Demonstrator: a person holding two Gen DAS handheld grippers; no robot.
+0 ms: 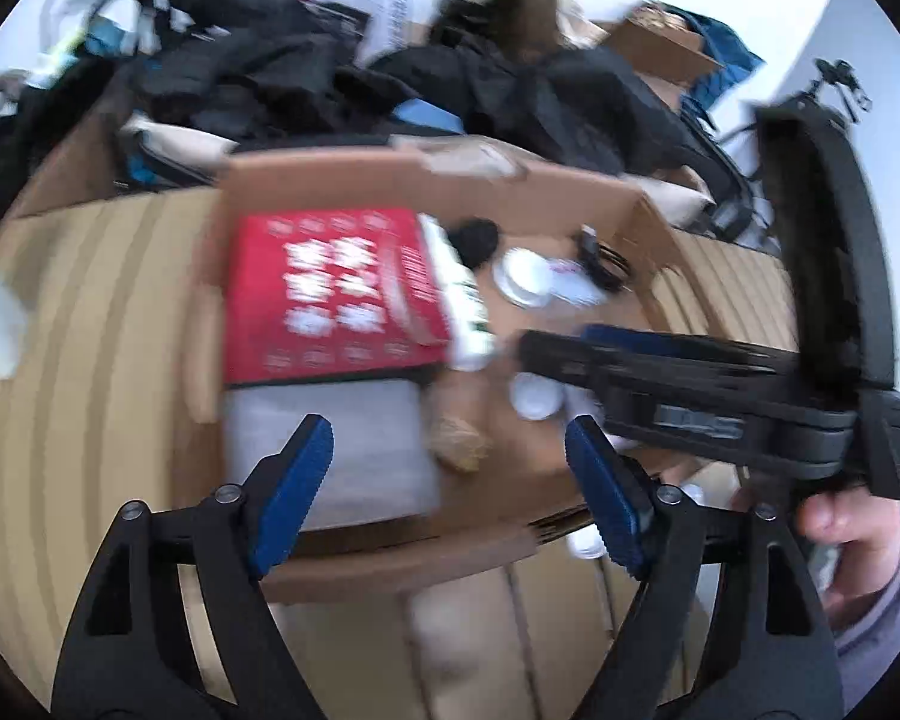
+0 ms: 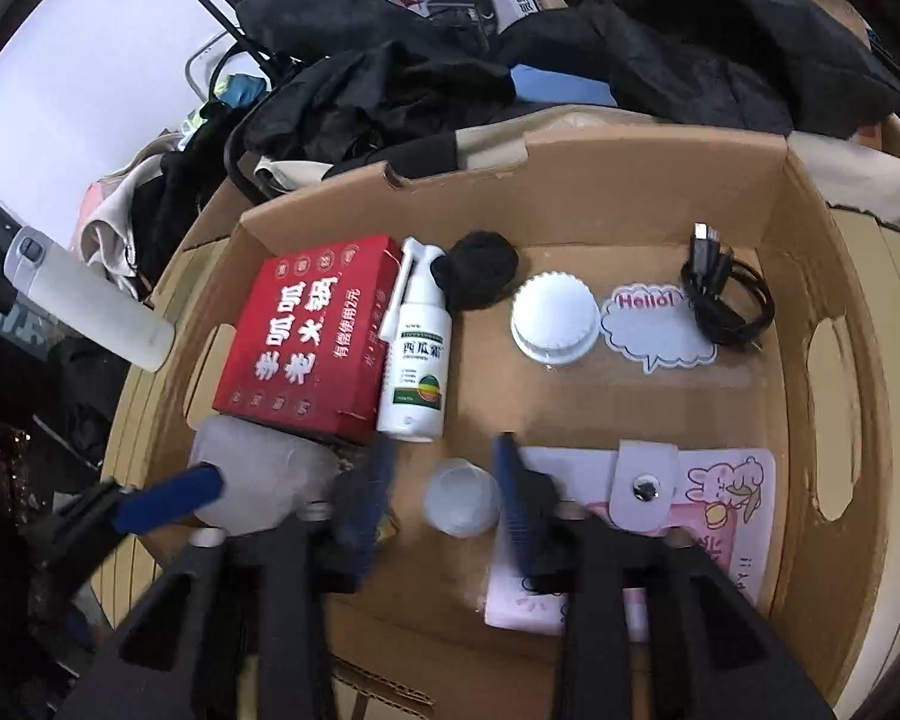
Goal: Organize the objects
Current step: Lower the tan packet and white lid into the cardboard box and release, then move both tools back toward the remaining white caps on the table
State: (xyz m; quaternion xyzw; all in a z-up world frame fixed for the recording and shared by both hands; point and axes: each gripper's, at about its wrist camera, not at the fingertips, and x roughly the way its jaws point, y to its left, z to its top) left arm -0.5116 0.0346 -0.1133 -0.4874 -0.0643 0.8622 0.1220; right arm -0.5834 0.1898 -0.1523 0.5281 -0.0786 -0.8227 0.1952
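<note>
Right wrist view: we're w/ the right gripper [image 2: 438, 498] released, fingers straddling the small white cap [image 2: 462, 504] on the cardboard box [image 2: 834, 360] floor; left gripper [image 1: 450, 492] also released, empty. Next, prob: lower, clench on cap w/o nudging the spray bottle [image 2: 417, 354]

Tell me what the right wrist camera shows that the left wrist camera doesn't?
Only the right wrist view shows the pink bunny card holder, the Hello sticker and a white flask outside the box. Only the left wrist view shows the person's hand holding the right gripper. Both show the cardboard box, red box, spray bottle and white cap.
</note>
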